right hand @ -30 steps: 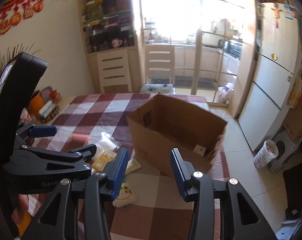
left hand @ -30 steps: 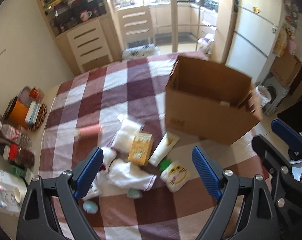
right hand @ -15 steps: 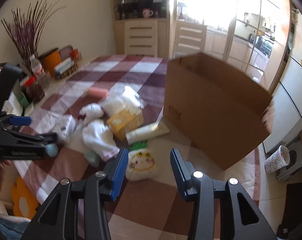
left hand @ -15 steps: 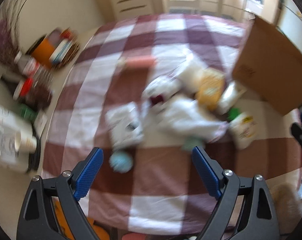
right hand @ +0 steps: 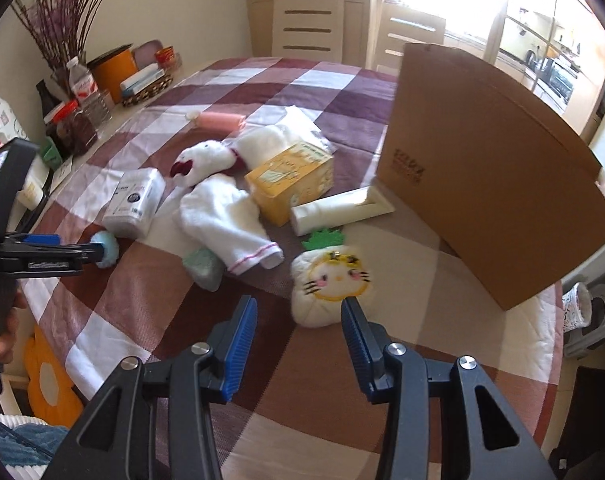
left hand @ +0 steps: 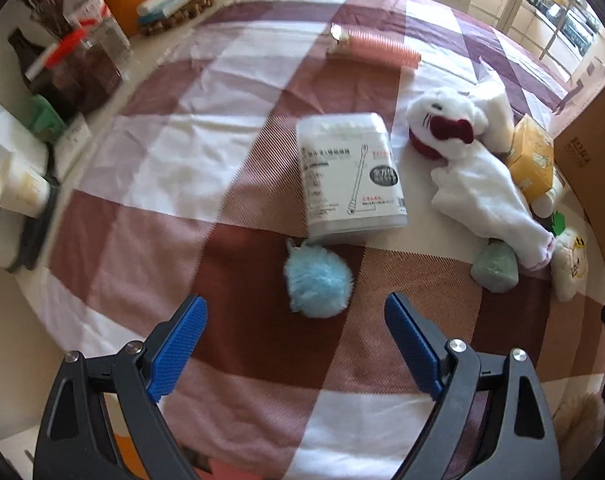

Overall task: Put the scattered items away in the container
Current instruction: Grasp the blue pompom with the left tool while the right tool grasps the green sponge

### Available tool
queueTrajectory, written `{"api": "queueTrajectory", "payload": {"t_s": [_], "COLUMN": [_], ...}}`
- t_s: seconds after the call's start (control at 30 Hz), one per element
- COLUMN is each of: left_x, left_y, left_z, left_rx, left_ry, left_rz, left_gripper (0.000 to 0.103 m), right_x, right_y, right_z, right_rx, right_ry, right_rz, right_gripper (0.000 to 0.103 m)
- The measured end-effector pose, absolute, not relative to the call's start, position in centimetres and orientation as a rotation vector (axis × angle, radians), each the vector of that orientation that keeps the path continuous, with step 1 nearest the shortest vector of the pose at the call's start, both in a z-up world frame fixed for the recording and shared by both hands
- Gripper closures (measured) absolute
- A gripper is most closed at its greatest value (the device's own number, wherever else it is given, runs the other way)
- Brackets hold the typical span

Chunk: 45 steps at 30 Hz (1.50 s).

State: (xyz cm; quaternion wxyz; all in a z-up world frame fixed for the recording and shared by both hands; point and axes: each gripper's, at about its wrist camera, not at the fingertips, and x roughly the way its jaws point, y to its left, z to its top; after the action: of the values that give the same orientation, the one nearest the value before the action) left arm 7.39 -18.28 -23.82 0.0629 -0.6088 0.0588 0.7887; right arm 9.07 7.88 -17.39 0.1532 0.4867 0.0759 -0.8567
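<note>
While your left gripper (left hand: 294,344) hangs over the checked cloth (left hand: 262,360), its wrist view shows the jaws spread wide with nothing between them, and the blue pom-pom (left hand: 317,282) lies just ahead of the gap, touching the near edge of the cotton-swab pack (left hand: 348,178). Bring the pads down on either side of the pom-pom, centre it, and close gently; it looks soft and will likely squash instead of slipping. Keep clear of the pack so it isn't nudged. Beyond the pack lie the white plush toy (left hand: 474,168) and the yellow box (left hand: 532,160), and the cardboard box (left hand: 598,168) stands at the far right, well apart from the pom-pom. Compared with 1 second ago, this view has dropped and turned steeply toward the cloth, so the pom-pom now sits much closer to the jaws.

From the right wrist view, your right gripper (right hand: 298,340) has its jaws partly spread and empty, hovering just short of the cat-face pineapple plush (right hand: 330,284), which sits on the side of the pom-pom nearer the cardboard box (right hand: 494,168). You can also see the left gripper (right hand: 90,252) reaching the pom-pom (right hand: 106,254). Since the earlier frame this gripper has sunk toward the table too; its opening looks unchanged.
</note>
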Motion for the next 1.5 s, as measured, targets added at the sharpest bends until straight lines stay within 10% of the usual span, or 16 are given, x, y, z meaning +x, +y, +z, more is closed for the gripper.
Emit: {"api": "queueTrajectory", "payload": {"t_s": [0.2, 0.47, 1.5], "left_x": [6.2, 6.2, 5.8], "left_y": [-17.0, -18.1, -20.5], "left_z": [-26.4, -26.6, -26.3], "left_rx": [-1.847, -1.813, -1.771], "left_ry": [0.172, 0.165, 0.238], "left_rz": [2.351, 2.361, 2.299], "left_gripper": [0.015, 0.071, 0.074], "right_x": [8.9, 8.0, 5.2], "right_y": [6.9, 7.0, -2.1], "right_z": [-18.0, -18.8, -25.0], "right_rx": [1.422, 1.433, 1.405], "right_ry": [0.238, 0.215, 0.276], "right_rz": [-2.439, -2.458, -2.232], "right_gripper": [0.058, 0.058, 0.061]}}
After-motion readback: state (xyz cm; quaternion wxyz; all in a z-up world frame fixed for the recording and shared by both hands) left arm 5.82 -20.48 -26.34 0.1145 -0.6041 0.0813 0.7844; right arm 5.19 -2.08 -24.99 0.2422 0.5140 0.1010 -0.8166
